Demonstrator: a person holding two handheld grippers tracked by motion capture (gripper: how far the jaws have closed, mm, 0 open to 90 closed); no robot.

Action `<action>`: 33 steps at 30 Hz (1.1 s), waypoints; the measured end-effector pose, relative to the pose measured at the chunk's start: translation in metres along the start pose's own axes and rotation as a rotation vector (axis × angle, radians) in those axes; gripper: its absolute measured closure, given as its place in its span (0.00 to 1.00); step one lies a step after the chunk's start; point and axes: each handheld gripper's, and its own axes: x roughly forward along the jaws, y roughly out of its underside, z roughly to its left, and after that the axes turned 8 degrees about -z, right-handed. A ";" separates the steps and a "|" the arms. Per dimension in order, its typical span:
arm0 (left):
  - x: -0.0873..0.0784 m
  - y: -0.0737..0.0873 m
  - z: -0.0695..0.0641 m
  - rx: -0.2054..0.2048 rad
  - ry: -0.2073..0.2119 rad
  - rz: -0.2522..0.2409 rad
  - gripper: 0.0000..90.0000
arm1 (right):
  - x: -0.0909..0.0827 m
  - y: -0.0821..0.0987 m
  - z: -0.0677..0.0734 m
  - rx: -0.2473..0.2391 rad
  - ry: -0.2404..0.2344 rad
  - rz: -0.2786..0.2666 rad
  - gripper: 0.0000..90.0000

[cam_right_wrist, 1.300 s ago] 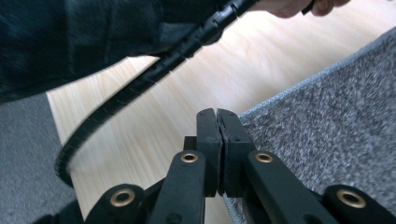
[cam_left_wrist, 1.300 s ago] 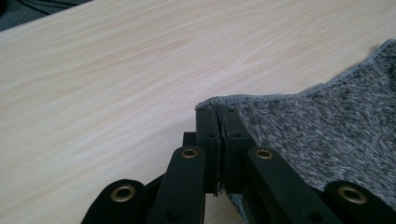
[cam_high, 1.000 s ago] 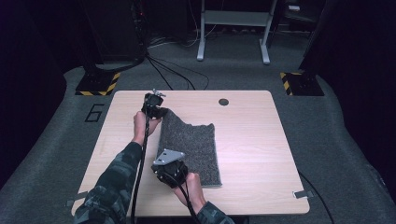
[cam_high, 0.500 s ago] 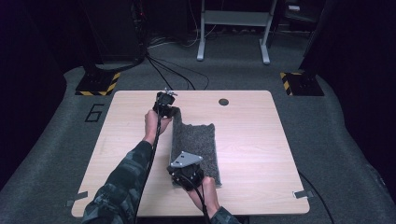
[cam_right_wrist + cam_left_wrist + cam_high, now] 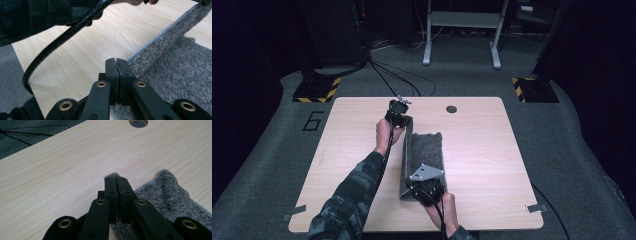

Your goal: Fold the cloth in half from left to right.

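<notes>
In the high view, a grey, fuzzy, rectangular cloth [image 5: 424, 155] is seen lying near the middle of the light wooden table [image 5: 492, 165], with its left long edge lifted and carried over toward the right. The left gripper [image 5: 399, 116] is at the far corner of this edge and the right gripper [image 5: 424, 186] at the near corner. In the left gripper view, the jaws are pressed together on the far corner of the cloth [image 5: 172, 200], a small tuft of which is seen above the tips. In the right gripper view, the jaws are likewise clamped on the near corner, and the raised edge [image 5: 165, 37] runs taut toward the other hand. For a clean fold, it is judged that both corners should be carried across together, at equal height, and laid exactly on the opposite edge before release.
</notes>
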 end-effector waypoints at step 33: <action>0.041 -0.009 -0.054 0.036 0.025 0.024 0.97 | -0.031 0.049 -0.041 0.098 0.099 0.076 0.98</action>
